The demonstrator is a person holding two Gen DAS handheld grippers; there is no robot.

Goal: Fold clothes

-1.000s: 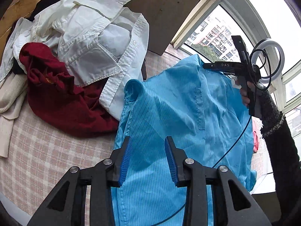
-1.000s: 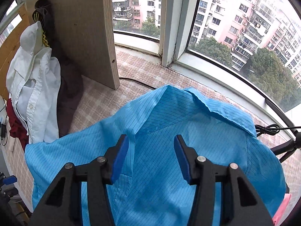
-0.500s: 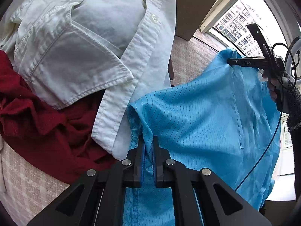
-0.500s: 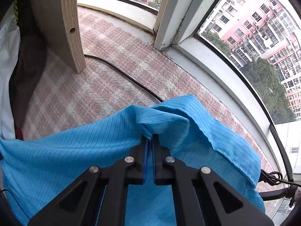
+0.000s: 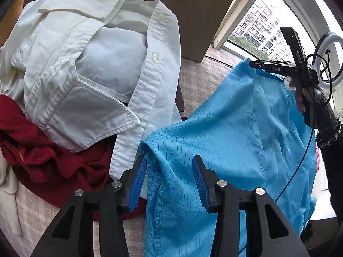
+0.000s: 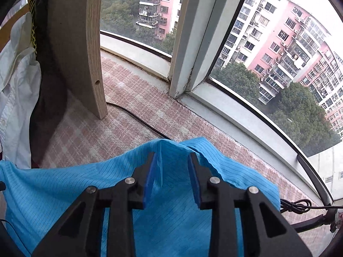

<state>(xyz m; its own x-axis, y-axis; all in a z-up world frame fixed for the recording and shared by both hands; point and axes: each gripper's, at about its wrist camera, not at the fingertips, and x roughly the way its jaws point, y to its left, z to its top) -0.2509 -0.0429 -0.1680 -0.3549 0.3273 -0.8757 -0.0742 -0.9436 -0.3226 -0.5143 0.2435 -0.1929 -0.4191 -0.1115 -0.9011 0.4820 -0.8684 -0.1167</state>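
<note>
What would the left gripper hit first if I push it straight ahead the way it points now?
Most likely the blue shirt. The left gripper is open, and the shirt's shoulder fold lies right between its jaws. The white shirt sits off to the side, out of that line. Depth is hard to judge in this fisheye view.

Pink-and-cream checked cover [image 6: 120,128] spread over the surface, running up to the window sill [image 6: 137,55]. Upright wooden panel [image 6: 85,49] standing on the cover, small round hole near its lower edge. Black cable [image 6: 137,117] lying on the cover, passing just beside the panel's foot. Grey window frame post [image 6: 193,42] rising from the sill, glass on both sides. Outside: pink and white apartment blocks [image 6: 285,49], trees [image 6: 304,111] below them. Ring light [image 5: 330,60] in front of the window, black cord looped across it. Second coiled cable [image 6: 295,205] at the right edge of the cover.
</note>
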